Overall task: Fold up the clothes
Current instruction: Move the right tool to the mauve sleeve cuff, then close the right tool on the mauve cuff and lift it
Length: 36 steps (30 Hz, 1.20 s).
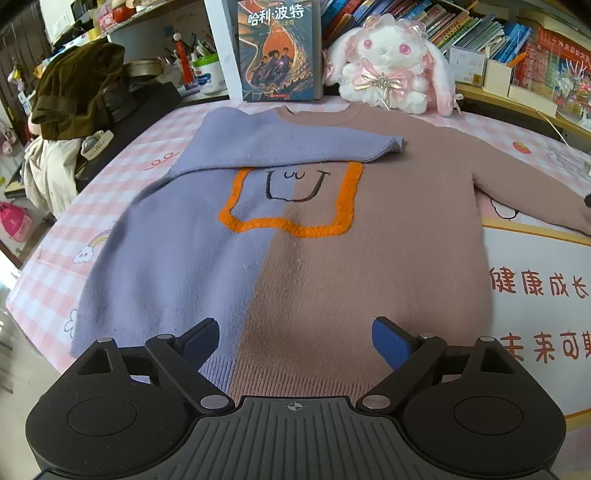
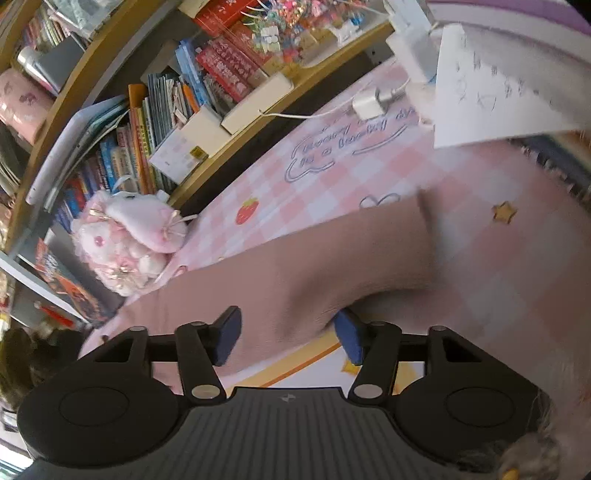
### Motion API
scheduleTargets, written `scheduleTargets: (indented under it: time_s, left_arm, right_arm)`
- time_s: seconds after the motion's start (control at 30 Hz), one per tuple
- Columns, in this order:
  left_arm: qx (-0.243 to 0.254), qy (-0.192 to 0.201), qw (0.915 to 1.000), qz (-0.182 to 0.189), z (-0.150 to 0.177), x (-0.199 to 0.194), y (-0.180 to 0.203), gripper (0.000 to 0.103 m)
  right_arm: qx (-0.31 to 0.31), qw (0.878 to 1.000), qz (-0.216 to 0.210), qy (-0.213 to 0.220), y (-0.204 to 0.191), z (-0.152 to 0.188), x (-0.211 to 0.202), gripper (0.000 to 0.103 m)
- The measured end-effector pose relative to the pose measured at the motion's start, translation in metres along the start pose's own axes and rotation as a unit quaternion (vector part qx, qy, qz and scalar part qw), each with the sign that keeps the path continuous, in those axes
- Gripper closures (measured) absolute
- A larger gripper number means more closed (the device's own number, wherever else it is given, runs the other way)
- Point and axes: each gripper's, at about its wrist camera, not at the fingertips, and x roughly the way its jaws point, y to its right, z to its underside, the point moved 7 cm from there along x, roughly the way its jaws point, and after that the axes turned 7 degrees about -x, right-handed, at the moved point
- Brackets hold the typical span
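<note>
Lying flat on the pink checked counter [image 1: 122, 162], the sweater [image 1: 295, 258] shows its front, lilac on one half and dusty brown-pink on the other, with an orange outlined square [image 1: 291, 201] and a drawn smiling face on the chest. Its lilac sleeve [image 1: 288, 146] is folded across the chest, the cuff ending near the middle, just above the orange square. The brown-pink sleeve [image 2: 314, 273] stretches out sideways over the counter, away from the body.

The left gripper [image 1: 295, 341] hovers over the ribbed hem with its jaws wide apart and nothing between them. The right gripper [image 2: 288, 334] sits over the outstretched sleeve, which runs between its blue pads [image 2: 349, 339]; the jaws are partly apart, and the cloth bunches up against the right-hand pad, though the blur in this view makes it hard to say whether both pads actually press on it.

Behind the sweater, at the back edge of the counter, a white and pink plush rabbit [image 1: 391, 62] sits beside an upright book [image 1: 277, 50]. Shelves of books [image 1: 461, 26] fill the wall behind them. A heap of dark clothing [image 1: 77, 88] stands off to the far left side. A white charger [image 2: 367, 103] with its cable lies beyond the sleeve's cuff.
</note>
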Motion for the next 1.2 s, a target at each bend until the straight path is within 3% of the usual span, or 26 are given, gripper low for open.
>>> scheduleTargets:
  time_s: [0.1,0.33,0.6,0.87,1.2]
  left_arm:
    - [0.003,0.002,1.0,0.003,0.0,0.0,0.003,0.011]
    - [-0.011,-0.003,0.9999,-0.001,0.001,0.002,-0.003,0.011]
    - [-0.011,-0.001,0.9999,0.005,0.0,0.004,-0.002,0.011]
    - [-0.01,0.002,0.9999,0.008,-0.003,0.004,-0.003,0.011]
    - [-0.012,0.024,0.9993,0.028,-0.014,0.008,-0.024,0.011]
  right_arm:
    - [-0.003,1.0,0.006,0.002,0.0,-0.001,0.0,0.045]
    - [0.031,0.996,0.073,0.032,0.035,-0.02,-0.007,0.071]
    - [0.04,0.995,0.086,0.015,0.043,-0.02,-0.003,0.097]
    - [0.042,0.998,0.045,0.028,0.022,-0.037,-0.009,0.098]
    - [0.019,0.999,-0.015,0.047,-0.046,-0.05,-0.016,0.098]
